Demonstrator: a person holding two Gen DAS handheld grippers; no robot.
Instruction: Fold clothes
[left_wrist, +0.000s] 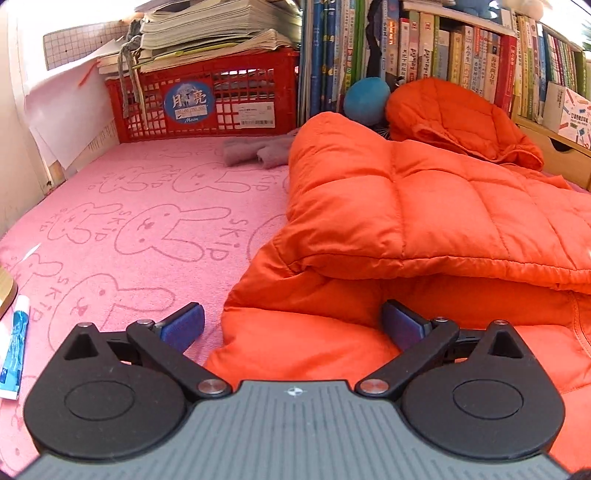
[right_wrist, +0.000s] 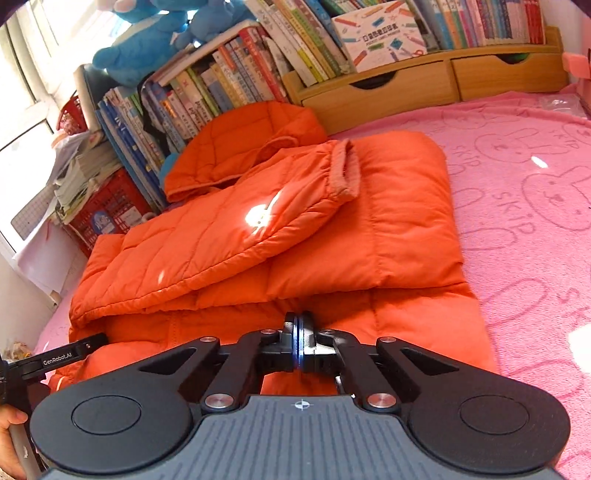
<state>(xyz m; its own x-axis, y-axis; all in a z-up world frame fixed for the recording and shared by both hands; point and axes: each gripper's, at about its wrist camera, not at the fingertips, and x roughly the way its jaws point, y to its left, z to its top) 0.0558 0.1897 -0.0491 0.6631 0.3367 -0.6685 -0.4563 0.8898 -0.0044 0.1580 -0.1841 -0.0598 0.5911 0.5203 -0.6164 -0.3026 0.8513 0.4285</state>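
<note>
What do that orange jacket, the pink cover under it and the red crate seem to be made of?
Jacket: looks like thin, slightly glossy synthetic shell over puffy filling; stitched quilt squares and a bright sun glint suggest it.
Pink cover: soft, matte, towel-like fabric, probably fleece or terry; fuzzy nap with rabbit outlines pressed in.
Red crate: rigid moulded plastic, judging by its even lattice holes.

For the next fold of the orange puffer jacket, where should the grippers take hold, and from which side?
Probably the near hem of the orange jacket, approached from the near side. The sleeves already lie folded across the body, and the hem edge lies flat and exposed toward both grippers, the hood at the far end.
</note>
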